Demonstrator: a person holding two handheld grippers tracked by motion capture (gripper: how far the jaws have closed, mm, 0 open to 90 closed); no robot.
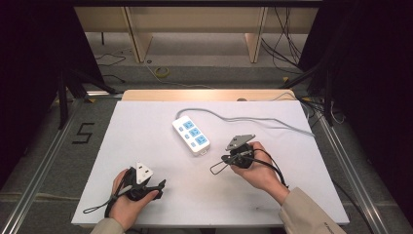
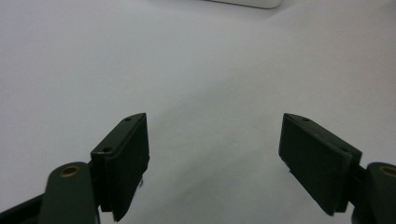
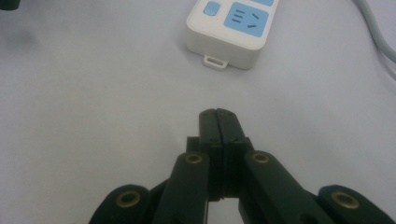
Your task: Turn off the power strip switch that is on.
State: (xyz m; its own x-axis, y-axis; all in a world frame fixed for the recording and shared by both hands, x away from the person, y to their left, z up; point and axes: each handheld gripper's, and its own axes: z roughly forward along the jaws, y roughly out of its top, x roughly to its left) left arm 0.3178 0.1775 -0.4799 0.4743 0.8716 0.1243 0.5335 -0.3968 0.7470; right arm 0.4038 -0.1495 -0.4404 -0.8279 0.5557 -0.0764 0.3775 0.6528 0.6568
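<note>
A white power strip (image 1: 191, 135) with blue sockets lies in the middle of the white table, its grey cable (image 1: 253, 118) running off to the right. In the right gripper view the strip's end (image 3: 233, 28) sits just ahead of my right gripper (image 3: 218, 113), whose jaws are pressed together with nothing between them. In the high view the right gripper (image 1: 215, 169) is held to the right of the strip, pointing left. My left gripper (image 1: 161, 183) rests near the front left of the table. Its jaws stand wide apart over bare table (image 2: 215, 135).
The white table top (image 1: 146, 141) has bare room around the strip. A wooden edge (image 1: 204, 94) runs along its far side. Metal rails (image 1: 44, 165) flank the table, and cables lie on the floor behind and to the right.
</note>
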